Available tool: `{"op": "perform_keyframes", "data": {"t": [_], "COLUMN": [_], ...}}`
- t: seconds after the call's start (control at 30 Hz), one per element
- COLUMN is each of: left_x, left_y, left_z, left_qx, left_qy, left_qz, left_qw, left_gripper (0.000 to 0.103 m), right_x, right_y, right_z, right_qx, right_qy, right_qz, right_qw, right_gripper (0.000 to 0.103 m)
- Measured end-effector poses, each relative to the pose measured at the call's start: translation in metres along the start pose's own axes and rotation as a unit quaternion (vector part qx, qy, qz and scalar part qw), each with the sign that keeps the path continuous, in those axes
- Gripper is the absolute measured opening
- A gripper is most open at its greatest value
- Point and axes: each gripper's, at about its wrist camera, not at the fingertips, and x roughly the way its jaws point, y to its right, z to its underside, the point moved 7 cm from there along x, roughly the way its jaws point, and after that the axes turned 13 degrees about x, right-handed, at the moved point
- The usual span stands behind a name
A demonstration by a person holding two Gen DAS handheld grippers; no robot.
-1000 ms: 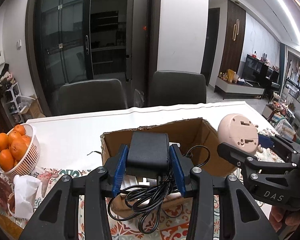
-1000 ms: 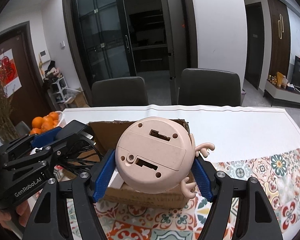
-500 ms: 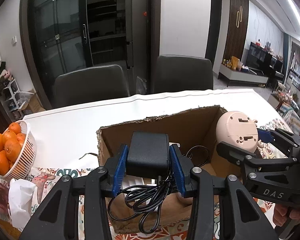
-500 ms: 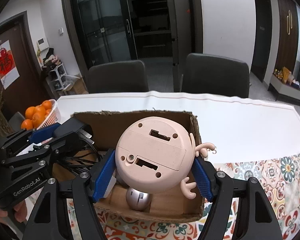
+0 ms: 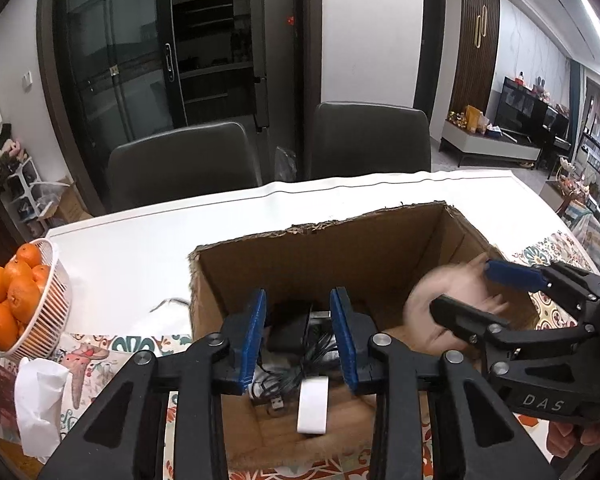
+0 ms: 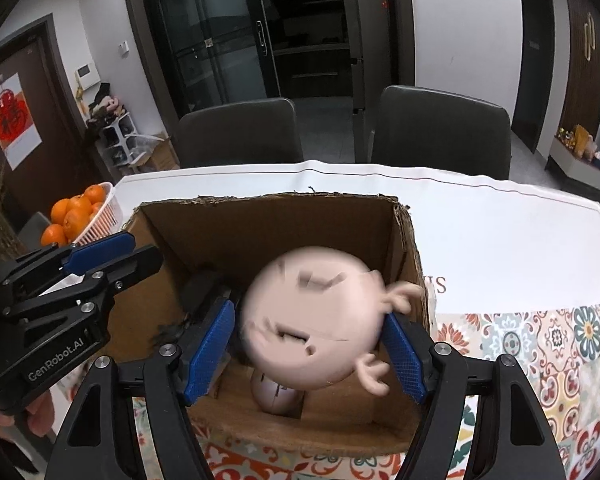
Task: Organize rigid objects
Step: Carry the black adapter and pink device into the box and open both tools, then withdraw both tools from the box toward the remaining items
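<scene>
An open cardboard box (image 5: 340, 236) (image 6: 268, 204) stands on the table. My left gripper (image 5: 299, 340) is open over the box. The black power adapter (image 5: 290, 326) with its tangled cable lies inside the box below the blue pads, beside a white tape roll (image 5: 313, 404). My right gripper (image 6: 310, 350) is open over the box's right side. The round pink toy (image 6: 314, 320) is blurred between its pads, dropping free into the box; it also shows in the left wrist view (image 5: 444, 304). A silver mouse (image 6: 274, 396) lies under it.
A white basket of oranges (image 5: 16, 304) (image 6: 80, 212) stands at the table's left edge, with a white tissue (image 5: 38, 404) in front of it. Two dark chairs (image 6: 440, 128) stand behind the table. A patterned cloth (image 6: 540, 344) covers the near part.
Both grippers moved down over the box and opened. The adapter dropped from the left gripper into the box. The pink toy left the right gripper's pads and is falling in.
</scene>
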Motion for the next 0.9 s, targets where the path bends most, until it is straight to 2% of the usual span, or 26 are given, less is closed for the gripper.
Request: {"op": "perform_keyframes", "data": {"t": [0.33, 0.9], "left_x": [-0.030, -0.100], "left_y": [0.003, 0.014], "left_z": [0.015, 0.051], "left_qx": [-0.001, -0.003], "left_qy": [0.013, 0.047], "left_qz": [-0.012, -0.030], "left_qw": [0.9998, 0.9984], "left_gripper": [0.035, 0.048], "right_x": [-0.036, -0.098], "right_y": [-0.002, -0.017], "right_z": [0.003, 0.039], "right_qx": [-0.009, -0.012], "right_qy": [0.050, 0.097], "right_qz": [0.023, 0.018], "right_qw": [0.998, 0.995], "right_gripper": [0.074, 0.074]}}
